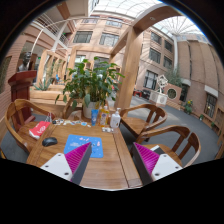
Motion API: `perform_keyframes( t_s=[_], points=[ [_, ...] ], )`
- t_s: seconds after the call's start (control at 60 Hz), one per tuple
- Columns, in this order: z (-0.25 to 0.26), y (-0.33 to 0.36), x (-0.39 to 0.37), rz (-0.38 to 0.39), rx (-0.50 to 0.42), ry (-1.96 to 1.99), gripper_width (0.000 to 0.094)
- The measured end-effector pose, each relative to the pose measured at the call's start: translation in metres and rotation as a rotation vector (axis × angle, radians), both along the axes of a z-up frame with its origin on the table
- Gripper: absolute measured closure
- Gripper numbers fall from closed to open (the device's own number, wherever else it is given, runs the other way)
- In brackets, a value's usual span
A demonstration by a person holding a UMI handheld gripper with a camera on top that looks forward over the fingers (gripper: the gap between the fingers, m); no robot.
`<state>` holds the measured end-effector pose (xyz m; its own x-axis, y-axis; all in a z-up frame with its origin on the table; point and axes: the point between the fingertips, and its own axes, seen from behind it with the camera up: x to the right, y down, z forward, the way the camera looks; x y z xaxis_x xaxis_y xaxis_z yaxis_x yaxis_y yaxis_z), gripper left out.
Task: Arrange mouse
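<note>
Mouse (49, 141) sits near table (110, 165) edge, well left of the released, empty jaws.

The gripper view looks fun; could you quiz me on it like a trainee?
1. True or false: the fingers are shut on the mouse.
2. What lies just ahead of the fingers on the wooden table: A) blue mat B) laptop C) plate?
3. Fill in: beyond the mat stands a potted ____.

Key: 1 false, the fingers are open and hold nothing, and the mouse lies apart on the table; 2 A; 3 plant.
</note>
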<state>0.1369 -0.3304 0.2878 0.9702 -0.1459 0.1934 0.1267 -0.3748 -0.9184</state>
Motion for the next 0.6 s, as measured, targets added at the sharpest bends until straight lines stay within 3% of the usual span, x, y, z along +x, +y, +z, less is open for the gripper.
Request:
perform_keyframes(
  t_s=[0.183,0.333,0.467,0.6],
  points=[
    [-0.076,0.007,-0.003,-0.015,-0.114,0.000,0.0087],
    [-0.152,0.007,-0.039,0.023,-0.211,0.026,0.0085],
    [-0.213,0.015,-0.106,0.104,-0.289,0.079,0.0082],
    [-0.245,0.036,-0.187,0.211,-0.299,0.129,0.0083]
  ],
)
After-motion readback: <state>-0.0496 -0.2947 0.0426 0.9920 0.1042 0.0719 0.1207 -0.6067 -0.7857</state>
